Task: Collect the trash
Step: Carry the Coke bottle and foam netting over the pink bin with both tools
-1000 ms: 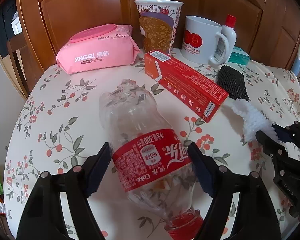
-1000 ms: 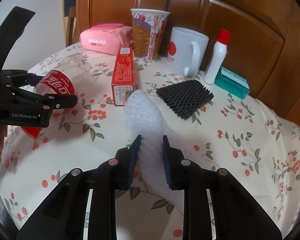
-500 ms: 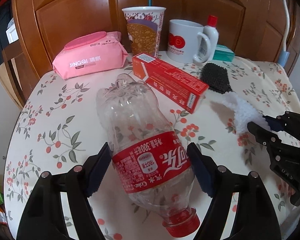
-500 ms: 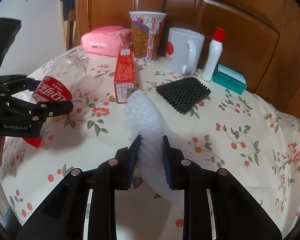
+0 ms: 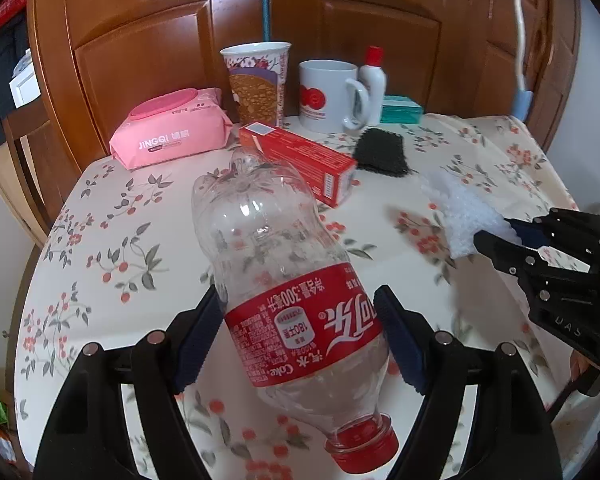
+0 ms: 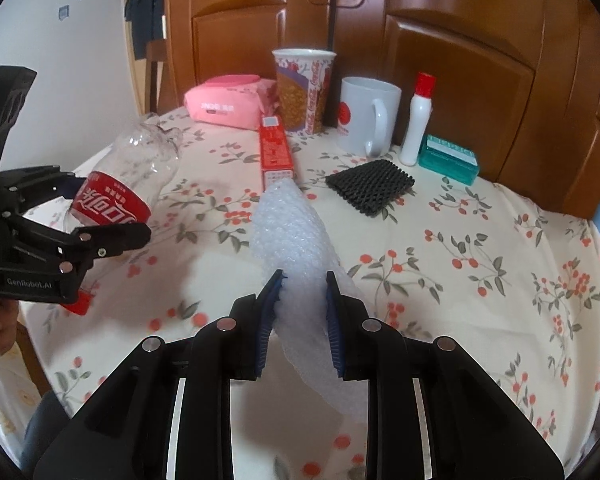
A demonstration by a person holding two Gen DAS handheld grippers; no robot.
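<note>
Trash here is two pieces, both already lifted clear of the floral tabletop. An empty clear plastic cola bottle with a red label and red cap sits crosswise in the left tongs, whose pads press the label band at its 9 and 3 o'clock sides; the cap points down toward 6 o'clock, the dented base up toward 12. A crumpled sheet of white bubble wrap is pinched near its lower end by the right tongs, drawn almost together.

Judging by looks, the bottle is very light, thin-walled and springy: it will buckle under a hard squeeze and could slip on its glossy label, so the ribbed label waist is the sensible grip. The bubble wrap is near weightless, soft and floppy; its free end droops toward 12 o'clock near the red cardboard box, so it may snag or drag things.
</note>
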